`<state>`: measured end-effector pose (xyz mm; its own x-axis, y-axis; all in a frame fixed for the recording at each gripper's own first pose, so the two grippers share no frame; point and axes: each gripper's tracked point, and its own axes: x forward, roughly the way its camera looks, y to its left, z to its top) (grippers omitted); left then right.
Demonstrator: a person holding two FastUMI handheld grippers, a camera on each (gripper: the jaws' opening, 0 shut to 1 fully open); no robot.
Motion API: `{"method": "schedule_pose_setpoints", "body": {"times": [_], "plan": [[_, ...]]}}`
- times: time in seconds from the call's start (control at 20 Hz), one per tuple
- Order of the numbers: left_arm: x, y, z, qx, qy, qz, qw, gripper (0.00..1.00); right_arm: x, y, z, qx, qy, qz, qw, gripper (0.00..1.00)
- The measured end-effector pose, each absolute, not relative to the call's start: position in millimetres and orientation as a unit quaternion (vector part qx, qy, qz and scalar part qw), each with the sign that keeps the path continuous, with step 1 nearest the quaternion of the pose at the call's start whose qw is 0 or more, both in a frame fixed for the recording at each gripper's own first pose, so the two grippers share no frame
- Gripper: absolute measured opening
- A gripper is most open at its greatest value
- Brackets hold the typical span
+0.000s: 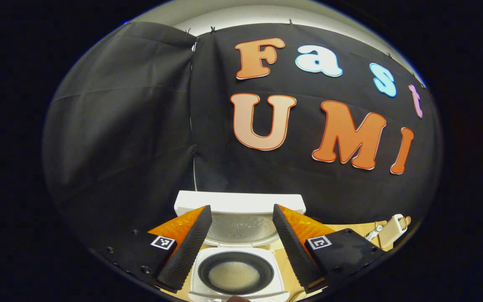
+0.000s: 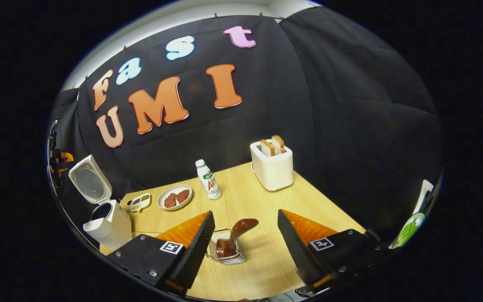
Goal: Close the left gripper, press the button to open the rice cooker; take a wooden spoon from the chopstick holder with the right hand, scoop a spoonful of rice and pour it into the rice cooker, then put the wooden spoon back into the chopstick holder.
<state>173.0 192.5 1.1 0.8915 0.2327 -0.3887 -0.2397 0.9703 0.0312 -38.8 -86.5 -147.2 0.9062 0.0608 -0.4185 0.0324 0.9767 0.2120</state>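
**Rice cooker open, spoon in its holder, both grippers empty**

In the left gripper view, the left hand-held gripper (image 1: 238, 239) hangs over the open rice cooker (image 1: 236, 274) with its fingers spread wide and nothing between them. The cooker's lid (image 1: 240, 214) stands upright behind the dark inner pot, and pale rice (image 1: 234, 276) lies in the bottom of the pot.

In the right gripper view, the right hand-held gripper (image 2: 245, 243) is also wide open and grips nothing. Between its fingers, on the near part of the bench (image 2: 262, 201), sits the wire chopstick holder (image 2: 226, 253) with the wooden spoon (image 2: 235, 237) leaning in it. The cooker stands at the left edge of the bench. Farther back are a plate (image 2: 175, 197), a small bottle (image 2: 208, 179), and a toaster (image 2: 271, 167) near the far corner.
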Motion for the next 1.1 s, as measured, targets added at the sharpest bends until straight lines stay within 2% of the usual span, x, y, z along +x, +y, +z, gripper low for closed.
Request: {"method": "schedule_pose_setpoints", "body": {"times": [0.25, 0.45, 0.7, 0.9, 1.1], "plan": [[242, 209, -20, -0.025, 0.237, 0.116, 0.964, 0.98, -46, -74, -92, 0.1, 0.181, 0.007, 0.978, 0.94], [243, 213, -38, 0.012, 0.295, 0.124, 0.947, 1.0, -47, -58, -73, 0.104, 0.161, 0.023, 0.981, 0.95], [179, 187, -45, 0.0, 0.33, 0.101, 0.938, 1.0, -37, -33, -78, 0.113, 0.166, 0.058, 0.978, 0.95], [92, 155, -104, -0.016, 0.39, 0.086, 0.917, 1.0, -22, -9, -78, 0.123, 0.163, 0.097, 0.974, 0.95], [23, 154, -146, -0.012, 0.426, 0.101, 0.899, 0.99, -12, 8, -75, 0.121, 0.16, 0.129, 0.971, 0.95]]}}
